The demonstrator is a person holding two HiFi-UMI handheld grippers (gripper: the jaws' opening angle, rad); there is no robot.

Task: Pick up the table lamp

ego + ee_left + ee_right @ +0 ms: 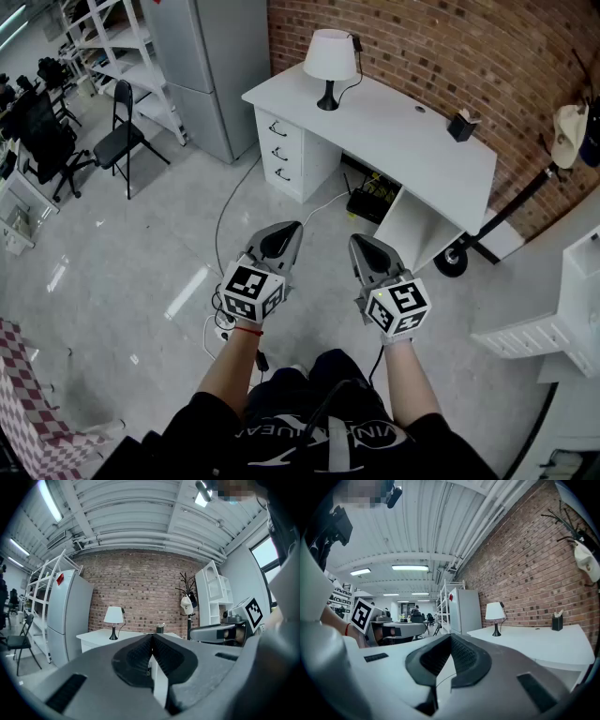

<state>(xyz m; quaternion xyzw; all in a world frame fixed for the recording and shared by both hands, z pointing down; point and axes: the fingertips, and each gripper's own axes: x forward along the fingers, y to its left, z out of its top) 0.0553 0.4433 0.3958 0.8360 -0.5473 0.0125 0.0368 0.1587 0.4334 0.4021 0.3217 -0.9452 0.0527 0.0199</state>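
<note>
The table lamp [329, 64], white shade on a black stem and base, stands at the far left corner of a white desk [394, 141] against the brick wall. It also shows far off in the left gripper view as the lamp [113, 620] and in the right gripper view as the lamp [495, 616]. My left gripper [292, 228] and right gripper [357, 242] hang side by side over the floor, well short of the desk. Both are shut with nothing between the jaws.
A black pen holder [461, 125] sits on the desk's right part. A grey fridge [202, 66] stands left of the desk, with a black folding chair [120, 136] and white shelving beyond. A coat stand [553, 150] and a white shelf unit [562, 309] are at the right. Cables run across the floor.
</note>
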